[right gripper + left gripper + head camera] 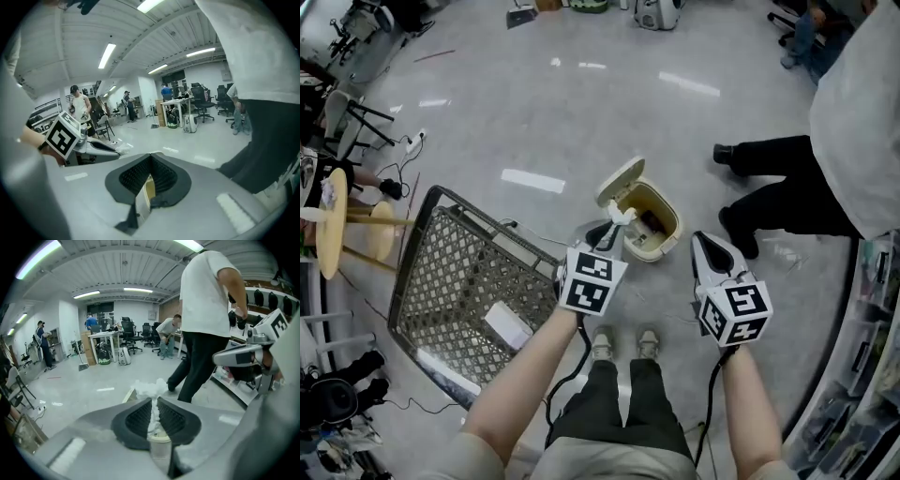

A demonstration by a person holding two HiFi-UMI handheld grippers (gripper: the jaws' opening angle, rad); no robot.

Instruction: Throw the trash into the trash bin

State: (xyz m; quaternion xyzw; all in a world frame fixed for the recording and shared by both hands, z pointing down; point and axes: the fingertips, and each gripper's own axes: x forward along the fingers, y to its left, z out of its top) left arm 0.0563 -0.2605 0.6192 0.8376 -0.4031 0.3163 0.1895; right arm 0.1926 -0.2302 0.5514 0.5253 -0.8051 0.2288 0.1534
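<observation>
Over the grey glossy floor, my left gripper pinched a crumpled white tissue near the cream plastic trash bin, which was open; my right gripper was closed, empty. I judged the next move was to centre over the opening, then release.

I can read no word, brand, number or sign anywhere in my feeds. The only printed marks are black-and-white square patterns on the cube at the back of the left gripper and on the cube behind the right gripper; neither spells anything.
</observation>
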